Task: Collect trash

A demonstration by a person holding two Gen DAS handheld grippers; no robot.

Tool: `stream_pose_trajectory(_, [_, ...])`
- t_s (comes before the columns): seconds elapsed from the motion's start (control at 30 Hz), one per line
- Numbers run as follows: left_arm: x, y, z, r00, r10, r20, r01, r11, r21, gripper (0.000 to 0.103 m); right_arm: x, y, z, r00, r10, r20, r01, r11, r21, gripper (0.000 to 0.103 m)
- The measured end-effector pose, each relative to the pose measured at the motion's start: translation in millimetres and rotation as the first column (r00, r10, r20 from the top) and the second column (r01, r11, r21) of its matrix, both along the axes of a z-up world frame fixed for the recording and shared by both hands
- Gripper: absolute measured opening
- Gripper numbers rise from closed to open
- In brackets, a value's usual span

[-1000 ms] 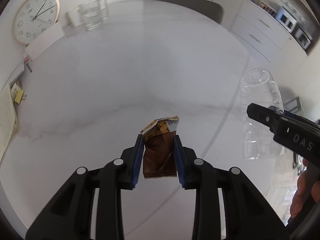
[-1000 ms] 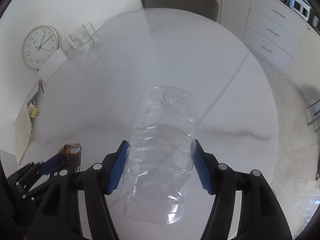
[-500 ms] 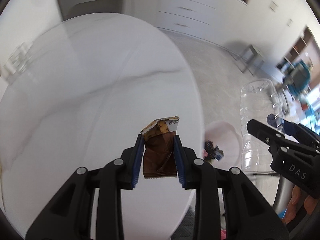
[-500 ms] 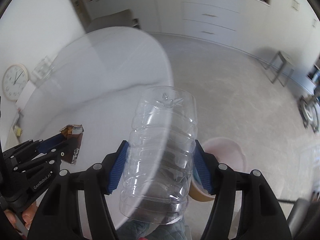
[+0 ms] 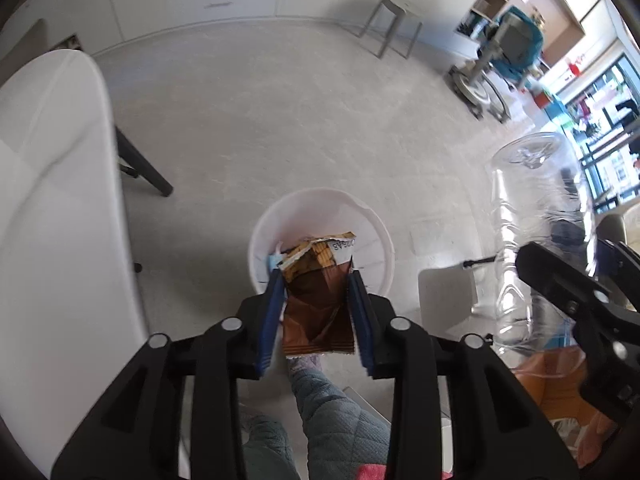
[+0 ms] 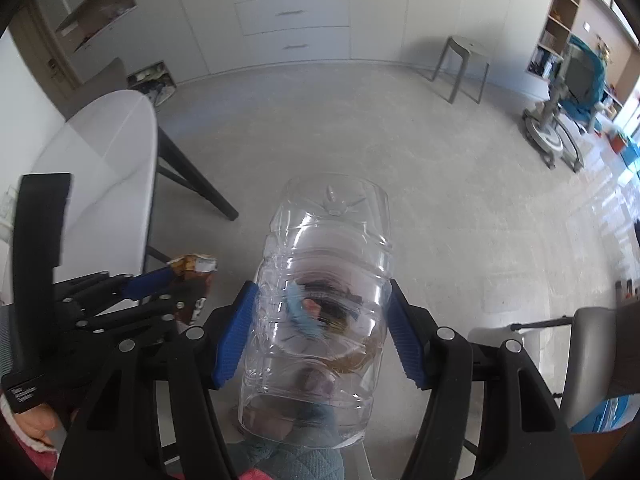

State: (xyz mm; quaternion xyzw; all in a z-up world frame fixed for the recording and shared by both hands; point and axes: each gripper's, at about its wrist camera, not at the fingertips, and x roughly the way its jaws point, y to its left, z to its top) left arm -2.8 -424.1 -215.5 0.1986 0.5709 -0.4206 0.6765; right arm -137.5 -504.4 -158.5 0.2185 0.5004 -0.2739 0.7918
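Note:
My left gripper [image 5: 318, 280] is shut on a brown and gold snack wrapper [image 5: 318, 300] and holds it above a white round trash bin [image 5: 376, 228] on the floor. The bin holds some trash at its left inner side. My right gripper [image 6: 322, 300] is shut on a clear empty plastic bottle [image 6: 320, 300], bottom end pointing away from me. In the left wrist view the bottle [image 5: 532, 216] and right gripper are at the right, beside the bin. In the right wrist view the left gripper [image 6: 160, 280] and wrapper [image 6: 192, 264] are at the left; the bin is hidden behind the bottle.
The white round table [image 5: 52, 184] with black legs [image 6: 192, 180] is at the left. A grey stool [image 6: 464, 64] and a blue-covered machine [image 6: 576, 84] stand far across the grey floor. White drawers [image 6: 288, 12] line the back wall. A grey chair [image 6: 592, 320] is at right. My legs are below.
Both grippers have swung away from the table top and out over the floor. The wrapper now hangs over the trash bin, and the bottle is beside it.

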Motion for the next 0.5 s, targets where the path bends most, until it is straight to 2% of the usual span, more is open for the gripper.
stream_pose_trajectory(0.07, [-5.3,-16.4,-14.2,1.000,-0.028,-0.012,0.028,0.999,0.020,0.053,-5.4,-12.0,-5.8,1.000,-0.020,-0.008,0.020,1.000,0.012,0.064])
stream_pose_trajectory(0.17, [-13.0,-37.5,-27.6,0.999,-0.047,0.001,0.047,0.998,0.051,0.065,-19.6,-30.8,-14.4,0.999,-0.040,-0.023,0.041,0.999,0.023,0.064])
stream_pose_trajectory(0.3, [-8.6,-42.9,-30.2,1.000,-0.021,-0.010,0.022,0.997,0.068,0.074,-20.1,-47.5,-27.6,0.998,-0.050,-0.042,0.052,0.998,0.027,0.064])
stream_pose_trajectory(0.5, [-0.5,-25.6,-5.5,0.999,0.042,0.029,-0.044,0.998,0.052,0.082,-9.9,-50.2,-41.8,1.000,0.007,-0.025,-0.006,0.999,0.036,0.064])
